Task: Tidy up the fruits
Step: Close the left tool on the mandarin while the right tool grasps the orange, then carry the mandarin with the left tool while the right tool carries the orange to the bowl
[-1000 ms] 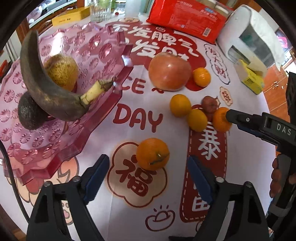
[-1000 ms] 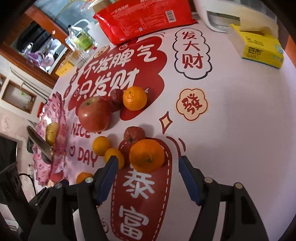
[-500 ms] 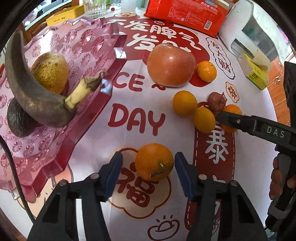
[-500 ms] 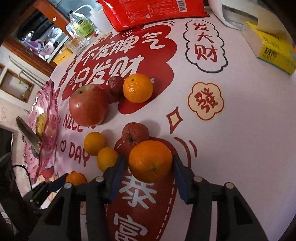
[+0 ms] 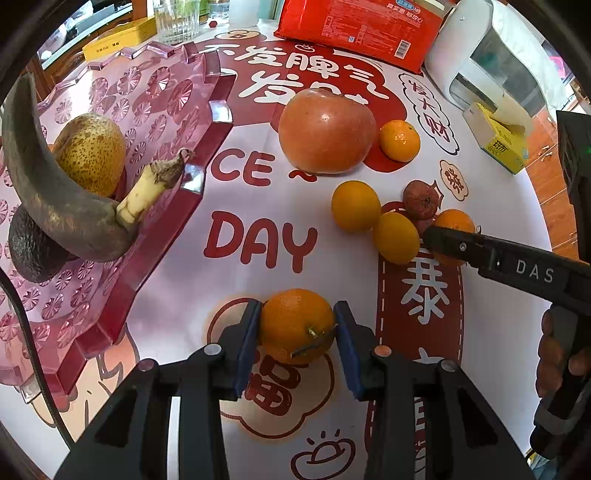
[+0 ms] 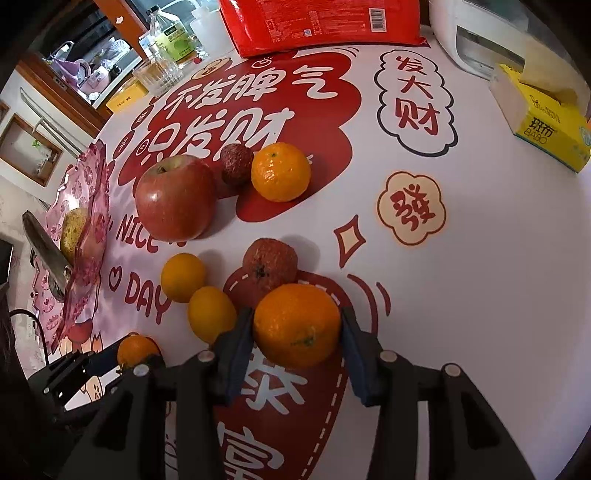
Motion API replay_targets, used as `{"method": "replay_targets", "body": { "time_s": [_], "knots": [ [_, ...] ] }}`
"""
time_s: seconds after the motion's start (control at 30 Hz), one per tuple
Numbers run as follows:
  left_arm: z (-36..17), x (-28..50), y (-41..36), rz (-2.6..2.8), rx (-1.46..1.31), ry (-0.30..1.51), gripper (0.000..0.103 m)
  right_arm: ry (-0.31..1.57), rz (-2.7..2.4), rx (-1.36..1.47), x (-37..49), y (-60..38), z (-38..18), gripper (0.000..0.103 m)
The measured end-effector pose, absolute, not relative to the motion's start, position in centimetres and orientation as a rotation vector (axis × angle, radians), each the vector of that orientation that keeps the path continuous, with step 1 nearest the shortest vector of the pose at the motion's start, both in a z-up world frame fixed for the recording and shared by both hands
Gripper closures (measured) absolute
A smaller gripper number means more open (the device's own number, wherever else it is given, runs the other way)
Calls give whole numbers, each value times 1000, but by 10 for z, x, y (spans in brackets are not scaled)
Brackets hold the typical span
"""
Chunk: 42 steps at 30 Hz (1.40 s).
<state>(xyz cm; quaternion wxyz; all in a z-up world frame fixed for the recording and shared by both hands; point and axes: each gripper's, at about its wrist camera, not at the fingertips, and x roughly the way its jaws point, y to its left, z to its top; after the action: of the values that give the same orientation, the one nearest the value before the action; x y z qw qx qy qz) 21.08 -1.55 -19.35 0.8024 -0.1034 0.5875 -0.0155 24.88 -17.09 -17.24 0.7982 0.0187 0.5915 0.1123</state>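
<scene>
My left gripper [image 5: 297, 334] is shut on an orange tangerine [image 5: 295, 325] resting on the tablecloth. My right gripper [image 6: 295, 334] is shut on another tangerine [image 6: 297, 325], also on the cloth. A pink plastic fruit tray [image 5: 177, 110] at the left holds a blackened banana [image 5: 55, 206], a spotted pear [image 5: 92, 153] and an avocado [image 5: 31, 245]. Loose on the cloth lie a red apple [image 5: 327, 131], a tangerine [image 5: 399, 141], two small yellow citrus [image 5: 355, 206] [image 5: 395, 238] and a dark red lychee-like fruit [image 5: 421, 199]. The right gripper's finger [image 5: 480, 251] shows in the left wrist view.
A red snack bag [image 5: 362, 26], a white appliance [image 5: 487, 70], a yellow tissue box [image 5: 498, 142], a glass [image 5: 177, 22] and a yellow tin [image 5: 118, 40] stand at the back. A second dark red fruit [image 6: 236, 164] lies behind the apple.
Both grippers moved forward around their tangerines and closed from open until the pads press on the fruit.
</scene>
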Motion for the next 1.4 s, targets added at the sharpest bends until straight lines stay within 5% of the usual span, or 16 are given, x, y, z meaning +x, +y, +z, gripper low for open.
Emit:
{"method": "replay_targets", "body": {
  "time_s": [0.87,1.4],
  "knots": [
    [-132,132,19,-63,-251,1106,65,1278,298,-15,148,-125,-150,58],
    [-91,77,95,14,-243,997,65,1127,410,-11,100,-55,-115,58]
  ]
}}
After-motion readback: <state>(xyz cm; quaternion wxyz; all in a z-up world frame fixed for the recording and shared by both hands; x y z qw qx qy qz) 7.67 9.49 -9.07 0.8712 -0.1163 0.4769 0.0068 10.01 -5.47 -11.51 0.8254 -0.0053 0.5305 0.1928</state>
